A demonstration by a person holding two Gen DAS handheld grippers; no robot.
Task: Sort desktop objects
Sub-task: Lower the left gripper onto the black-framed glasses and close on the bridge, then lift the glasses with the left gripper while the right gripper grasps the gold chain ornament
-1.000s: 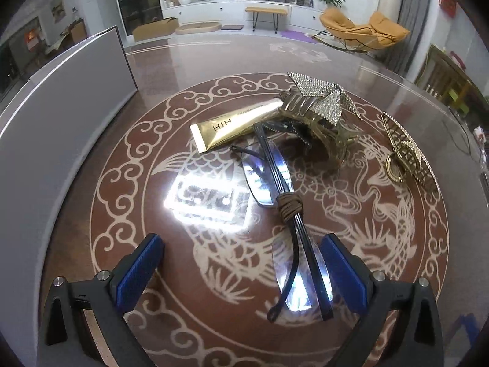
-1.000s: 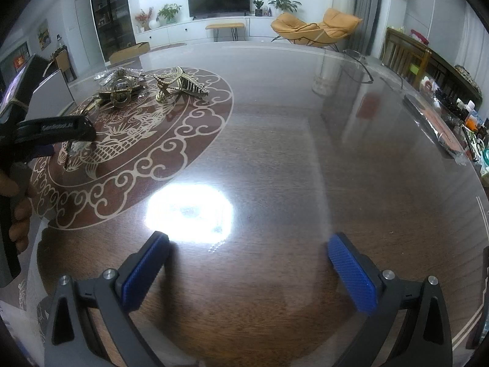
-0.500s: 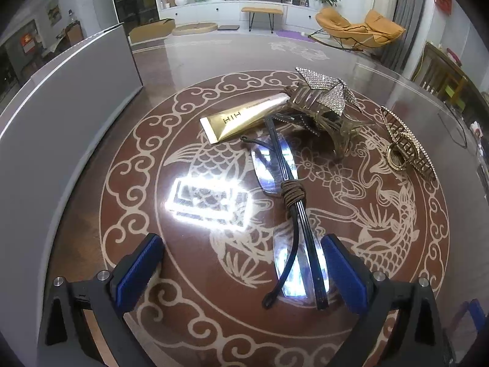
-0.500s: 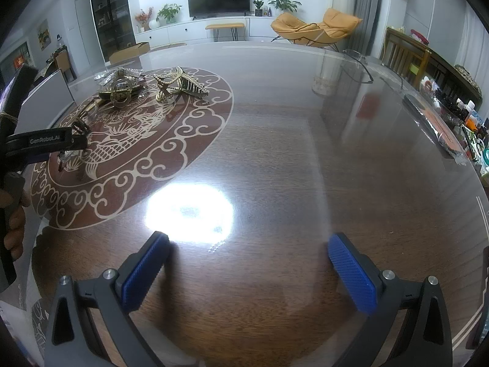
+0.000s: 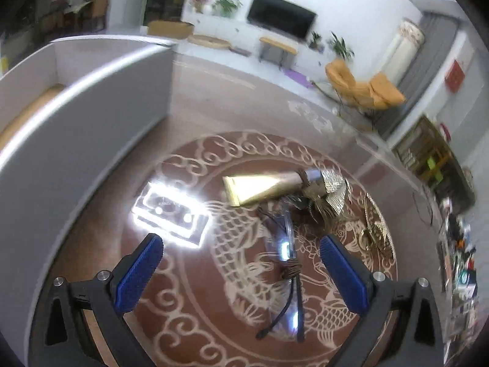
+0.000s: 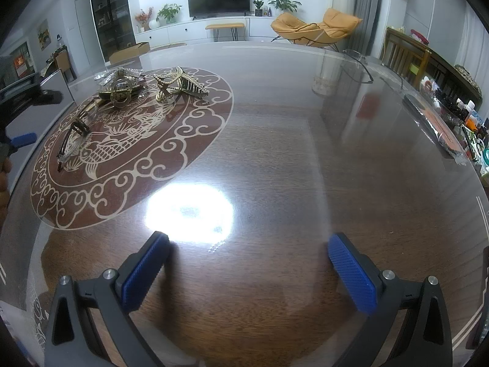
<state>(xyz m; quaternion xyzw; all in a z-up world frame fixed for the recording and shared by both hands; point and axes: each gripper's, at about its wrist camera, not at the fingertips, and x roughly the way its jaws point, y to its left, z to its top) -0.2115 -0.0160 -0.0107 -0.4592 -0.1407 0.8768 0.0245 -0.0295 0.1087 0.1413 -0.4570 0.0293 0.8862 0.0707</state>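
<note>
The white box (image 5: 76,116) fills the upper left of the left view, beside the glossy surface (image 6: 275,168). The glasses (image 5: 287,263) lie low and centre, between the left gripper (image 5: 241,270), whose fingers stand apart and empty; thin frames could skid on glass. The right gripper (image 6: 247,270) is likewise spread. Compared with a second ago, the left camera sits higher and tilted.

two hair clips (image 6: 180,87), one glasses (image 5: 285,263), one tube (image 5: 259,188)

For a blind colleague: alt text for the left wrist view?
The open left gripper hangs above folded glasses on a dragon-patterned table. Beyond them lie a gold tube and gold hair clips; a white box stands left.
</note>
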